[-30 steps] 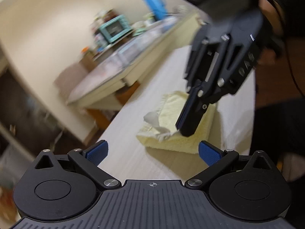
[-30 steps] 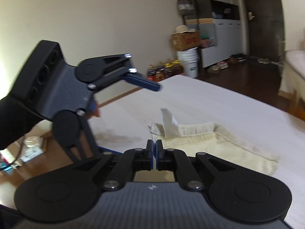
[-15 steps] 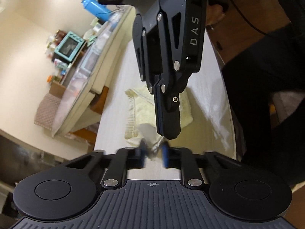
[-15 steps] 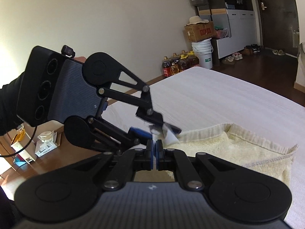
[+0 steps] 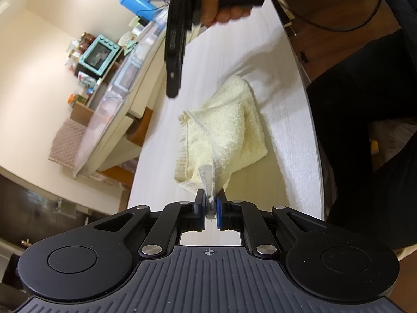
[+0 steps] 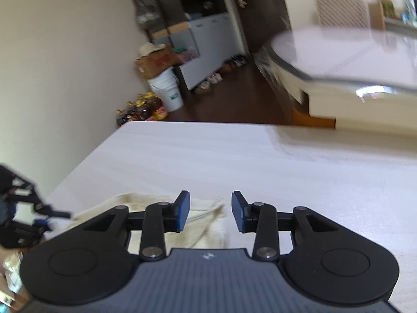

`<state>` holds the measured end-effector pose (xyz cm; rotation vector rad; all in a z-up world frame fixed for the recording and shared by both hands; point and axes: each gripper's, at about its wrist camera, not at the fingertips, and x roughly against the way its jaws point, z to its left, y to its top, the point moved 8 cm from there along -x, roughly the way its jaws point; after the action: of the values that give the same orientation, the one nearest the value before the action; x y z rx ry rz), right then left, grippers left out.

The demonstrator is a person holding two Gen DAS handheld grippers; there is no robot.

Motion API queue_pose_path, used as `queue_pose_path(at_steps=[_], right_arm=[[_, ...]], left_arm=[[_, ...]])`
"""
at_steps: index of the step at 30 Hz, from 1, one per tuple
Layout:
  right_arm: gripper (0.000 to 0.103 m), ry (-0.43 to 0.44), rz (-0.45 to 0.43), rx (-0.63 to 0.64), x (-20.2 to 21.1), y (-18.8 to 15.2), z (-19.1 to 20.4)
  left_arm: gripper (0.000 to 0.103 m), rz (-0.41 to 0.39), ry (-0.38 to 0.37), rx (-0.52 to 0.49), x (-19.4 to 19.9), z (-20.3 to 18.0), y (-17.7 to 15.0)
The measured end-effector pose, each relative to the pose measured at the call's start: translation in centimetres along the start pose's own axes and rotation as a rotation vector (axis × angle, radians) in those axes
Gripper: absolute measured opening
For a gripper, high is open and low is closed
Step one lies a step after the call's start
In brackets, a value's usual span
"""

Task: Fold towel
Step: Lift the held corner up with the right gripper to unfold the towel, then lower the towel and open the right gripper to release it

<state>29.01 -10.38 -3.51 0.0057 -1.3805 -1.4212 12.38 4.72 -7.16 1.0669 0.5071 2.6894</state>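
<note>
Tabletop (image 6: 260, 161) beyond the towel (image 5: 226, 127) is bare to its far edge, free passage. Towel's near corner is taken up by left gripper (image 5: 209, 210). Right gripper (image 5: 174, 52) hangs above the towel's far-left side, blocking overhead. A person's dark clothing (image 5: 365, 130) lines the tabletop edge right of towel.

White table (image 5: 292, 140) w/ a soft cover. Next to it, a long counter (image 5: 122, 96) w/ a blue jug (image 5: 135, 0) & a small teal oven (image 5: 100, 54). By the far wall: white bucket (image 6: 170, 92), cardboard box (image 6: 153, 64), bottles (image 6: 142, 108) on the dark floor.
</note>
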Motion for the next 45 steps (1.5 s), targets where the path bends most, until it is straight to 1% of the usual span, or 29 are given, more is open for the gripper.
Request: queue_pose_path(at_steps=[3, 4, 5, 6, 7, 9, 11, 13, 15, 16, 17, 19, 21, 23, 24, 25, 28, 30, 31, 33, 35, 37, 39, 40, 41, 43, 44, 45], right_arm=[[0.039, -0.011, 0.032, 0.004, -1.7, 0.0, -0.1], [0.037, -0.009, 0.045, 0.006, -2.4, 0.0, 0.0], [0.034, -0.006, 0.058, 0.008, -3.0, 0.0, 0.0], [0.025, -0.011, 0.072, 0.012, -3.6, -0.1, 0.1], [0.011, -0.019, 0.081, 0.018, -3.9, -0.2, 0.1], [0.008, -0.023, 0.072, 0.034, -3.9, -0.3, 0.3], [0.007, -0.019, 0.042, 0.050, -2.8, -0.5, 0.6], [0.007, -0.021, -0.003, 0.063, -1.4, 0.3, 1.0], [0.006, -0.036, -0.084, 0.078, 0.8, 2.3, 1.2], [0.006, -0.040, -0.111, 0.083, 1.7, 3.1, 1.2], [0.006, -0.042, -0.146, 0.088, 2.8, 4.1, 1.3], [0.006, -0.054, -0.257, 0.105, 6.2, 6.6, 1.5], [0.006, -0.073, -0.360, 0.135, 10.1, 8.2, 2.1], [0.006, -0.085, -0.420, 0.154, 12.8, 8.4, 2.5], [0.006, -0.096, -0.447, 0.169, 14.8, 7.7, 2.8], [0.006, -0.107, -0.463, 0.179, 17.0, 6.3, 3.0], [0.006, -0.118, -0.445, 0.147, 19.3, 2.3, 3.0], [0.006, -0.119, -0.410, 0.094, 20.4, -1.5, 2.6], [0.006, -0.119, -0.390, 0.065, 20.9, -3.5, 2.3], [0.006, -0.117, -0.358, 0.005, 21.6, -6.8, 1.8], [0.006, -0.097, -0.309, -0.082, 22.1, -11.0, 1.5], [0.006, -0.079, -0.288, -0.125, 22.3, -13.0, 1.4], [0.006, -0.042, -0.244, -0.161, 21.7, -15.6, 1.7], [0.006, -0.032, -0.229, -0.170, 21.1, -16.2, 1.6], [0.006, -0.021, -0.209, -0.179, 20.4, -16.8, 1.5], [0.006, 0.004, -0.185, -0.194, 19.2, -17.4, 1.3], [0.006, 0.012, -0.171, -0.190, 18.7, -17.7, 1.5], [0.009, 0.025, -0.146, -0.182, 18.0, -17.9, 1.7]], left_arm=[[0.008, 0.001, -0.003, 0.003, 0.1, 0.0, 0.1], [0.008, 0.003, -0.004, 0.005, 0.2, -0.1, 0.0], [0.008, 0.005, -0.004, 0.009, 0.3, -0.2, -0.1], [0.008, 0.007, -0.004, 0.017, 0.4, -0.2, -0.2], [0.008, 0.007, -0.006, 0.027, 0.4, -0.2, -0.3], [0.008, 0.012, -0.003, 0.046, 0.5, -0.2, -0.4], [0.008, 0.015, 0.009, 0.086, 0.4, 0.2, -0.6], [0.008, 0.020, 0.031, 0.117, 0.5, 0.7, -0.5], [0.008, 0.031, 0.079, 0.159, 0.2, 2.1, -0.3], [0.008, 0.033, 0.098, 0.172, 0.2, 2.6, -0.1], [0.008, 0.037, 0.140, 0.200, 0.1, 3.9, 0.1], [0.008, 0.036, 0.218, 0.253, 0.2, 6.2, 0.8], [0.008, 0.028, 0.276, 0.278, 0.7, 7.5, 1.7], [0.008, 0.025, 0.305, 0.277, 1.4, 7.5, 2.9], [0.008, 0.020, 0.300, 0.268, 1.8, 6.9, 3.6], [0.008, 0.008, 0.271, 0.266, 2.3, 5.6, 4.4], [0.008, -0.019, 0.192, 0.257, 3.3, 2.3, 6.2], [0.008, -0.028, 0.120, 0.246, 3.9, -0.8, 7.3], [0.008, -0.031, 0.071, 0.248, 4.1, -2.5, 7.7], [0.008, -0.031, 0.015, 0.243, 4.4, -4.8, 8.3], [0.008, -0.024, -0.040, 0.243, 4.7, -6.7, 8.6], [0.008, -0.006, -0.052, 0.239, 4.8, -7.5, 8.3], [0.008, 0.032, -0.042, 0.231, 4.3, -7.7, 7.2], [0.008, 0.046, -0.036, 0.228, 4.1, -7.7, 6.9], [0.008, 0.076, -0.016, 0.220, 3.7, -7.4, 6.0], [0.008, 0.110, 0.008, 0.209, 3.2, -7.5, 5.5], [0.008, 0.132, 0.014, 0.216, 3.0, -7.1, 4.9], [0.008, 0.138, 0.011, 0.235, 3.0, -6.9, 4.4]])
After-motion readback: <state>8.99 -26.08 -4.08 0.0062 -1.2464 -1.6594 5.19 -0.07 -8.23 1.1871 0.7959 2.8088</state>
